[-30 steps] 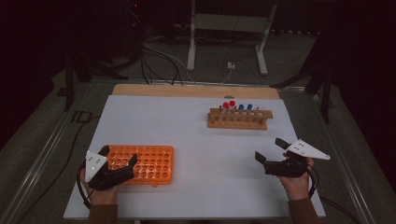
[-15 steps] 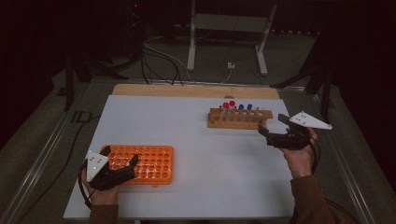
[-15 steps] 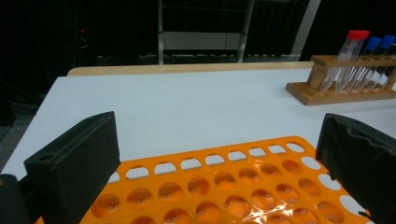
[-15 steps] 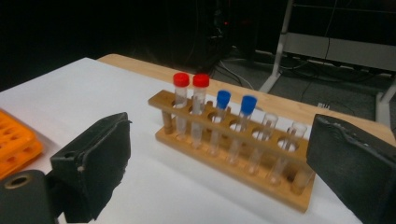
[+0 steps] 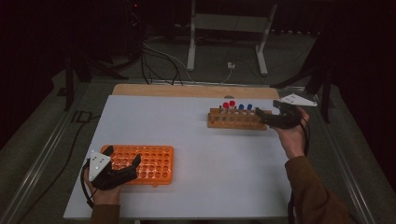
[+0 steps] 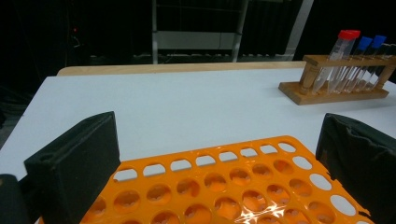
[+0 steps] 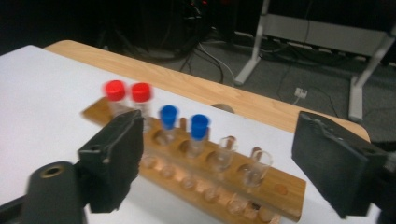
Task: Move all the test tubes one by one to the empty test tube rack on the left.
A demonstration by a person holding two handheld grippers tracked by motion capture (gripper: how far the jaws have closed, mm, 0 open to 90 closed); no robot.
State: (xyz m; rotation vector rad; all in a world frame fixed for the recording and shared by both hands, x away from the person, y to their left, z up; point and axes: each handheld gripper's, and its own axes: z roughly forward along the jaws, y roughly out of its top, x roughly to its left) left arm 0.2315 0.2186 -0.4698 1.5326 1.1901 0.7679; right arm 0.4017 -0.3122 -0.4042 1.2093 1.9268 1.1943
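Note:
An orange tube rack (image 5: 144, 162) (image 6: 233, 186) with several empty holes lies at the near left of the white table. My left gripper (image 5: 122, 157) (image 6: 219, 158) is open, its jaws standing on either side of the rack's left part. A wooden rack (image 5: 236, 120) (image 7: 224, 186) at the far right holds two red-capped tubes (image 5: 229, 105) (image 7: 127, 93), two blue-capped tubes (image 5: 244, 108) (image 7: 183, 120) and two uncapped tubes (image 7: 240, 161). My right gripper (image 5: 262, 115) (image 7: 219, 158) is open at the wooden rack's right end, just above it, with nothing between its jaws.
The white table top (image 5: 187, 135) has a wooden strip (image 5: 187, 90) along its far edge. Metal rails (image 5: 42, 149) run along both sides. Cables (image 5: 159, 56) and a stand's legs (image 5: 224, 42) lie on the dark floor beyond.
My right gripper has travelled from the near right of the table up and away to the wooden rack's right end. The left gripper has stayed at the orange rack.

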